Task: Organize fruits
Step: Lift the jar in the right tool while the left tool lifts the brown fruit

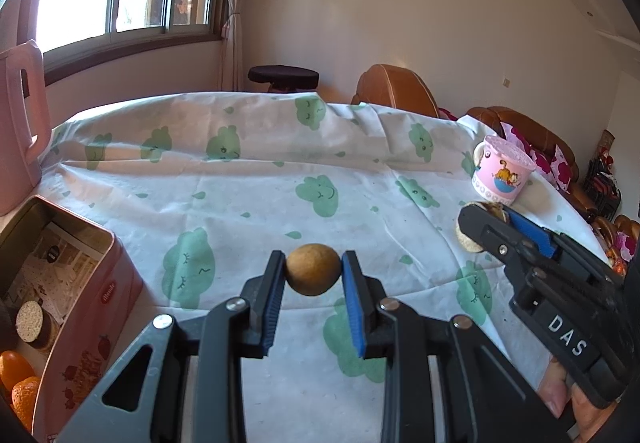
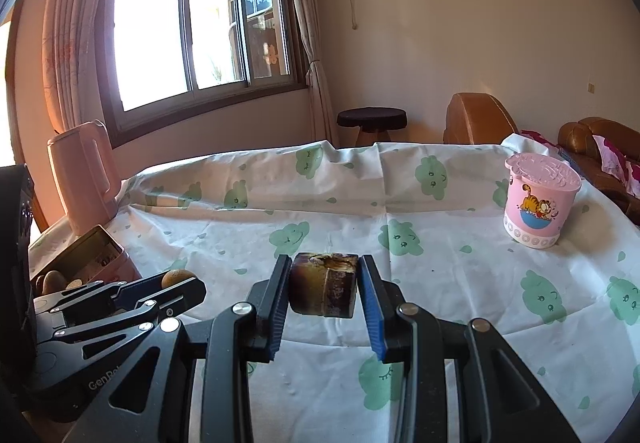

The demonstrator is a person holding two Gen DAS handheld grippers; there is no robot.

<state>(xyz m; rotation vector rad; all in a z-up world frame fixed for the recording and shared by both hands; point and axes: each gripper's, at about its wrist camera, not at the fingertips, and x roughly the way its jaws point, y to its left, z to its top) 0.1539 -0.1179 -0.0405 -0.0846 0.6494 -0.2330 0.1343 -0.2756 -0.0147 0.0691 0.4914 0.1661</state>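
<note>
Table point(image 1: 280, 179) under a white cloth point(image 2: 440, 243) printed with green clouds; all places below are given relative to the tin.

Tin point(image 1: 100, 271): pink, rectangular, lid off, at the left near corner of the table. Inside, seen from the left wrist view: two oranges point(image 1: 20, 379) at its near end, and beyond them a short dark cylinder with a pale speckled top point(image 1: 30, 321). A printed sheet lines the bottom.

Jug point(image 2: 82, 183): pink, with a handle, upright just behind the tin.

Cup point(image 2: 538, 201): pink, cartoon cat on the side, lidded, upright far to the right of the tin near the table's right edge.

Left gripper point(image 1: 313, 273): held above the cloth, just right of the tin. Jaws narrow, pads pressed on both sides of a small round brown fruit point(image 1: 313, 270). The fruit is clear of the cloth, outside the tin.

Right gripper point(image 2: 325, 289): further right of the tin, between it and the cup, well short of the cup. Jaws narrow, clamped on a dark brown cylindrical piece point(image 2: 324, 289) with a broken, sunken top; it has a pale speckled underside in the left wrist view. Cannot tell what fruit it is. Held off the cloth.

Fingertips of a hand point(image 1: 560, 399) show under the right gripper.
</note>
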